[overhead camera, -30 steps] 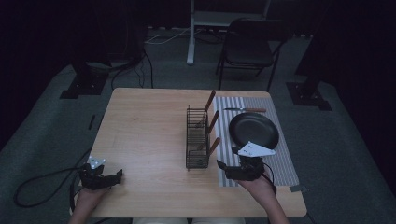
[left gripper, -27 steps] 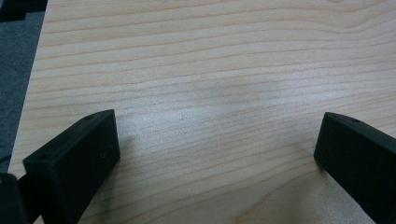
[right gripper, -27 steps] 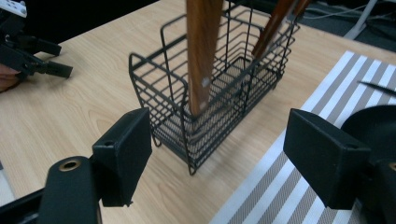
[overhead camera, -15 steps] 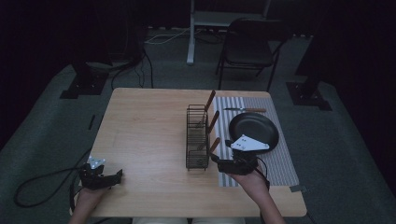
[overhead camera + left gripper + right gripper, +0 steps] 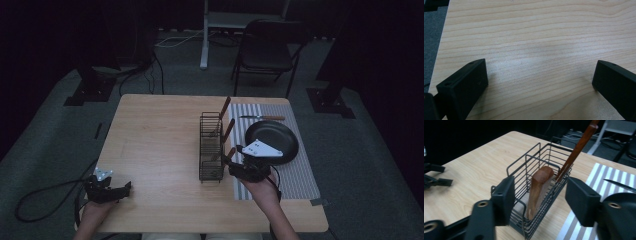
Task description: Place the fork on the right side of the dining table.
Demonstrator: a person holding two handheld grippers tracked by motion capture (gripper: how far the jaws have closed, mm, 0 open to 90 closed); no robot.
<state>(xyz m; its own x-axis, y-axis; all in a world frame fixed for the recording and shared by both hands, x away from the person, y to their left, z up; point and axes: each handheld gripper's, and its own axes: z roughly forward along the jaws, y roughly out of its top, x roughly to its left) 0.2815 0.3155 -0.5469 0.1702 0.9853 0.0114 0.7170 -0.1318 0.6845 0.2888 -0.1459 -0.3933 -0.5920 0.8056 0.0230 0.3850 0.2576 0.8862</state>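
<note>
A black wire basket (image 5: pixel 210 146) (image 5: pixel 534 170) stands mid-table with three wooden-handled utensils upright in it. My right gripper (image 5: pixel 231 164) (image 5: pixel 542 197) is at the basket's near right corner, open. The nearest wooden handle (image 5: pixel 539 188) (image 5: pixel 230 152) stands between the jaws, and neither jaw touches it. A longer handle (image 5: pixel 579 146) leans up behind it. My left gripper (image 5: pixel 125 188) (image 5: pixel 540 80) rests open at the table's near left corner, with bare wood between its jaws.
A striped placemat (image 5: pixel 300 175) (image 5: pixel 599 177) lies right of the basket with a black plate (image 5: pixel 277 137) on it. A knife (image 5: pixel 262 118) lies beyond the plate, and its tip (image 5: pixel 619 185) shows by my right jaw. A chair (image 5: pixel 267 50) stands behind the table (image 5: pixel 155 135).
My right gripper has moved left and a little away from the person, from the plate's near edge to the basket, bringing the nearest handle between its jaws. The left gripper has stayed put.
</note>
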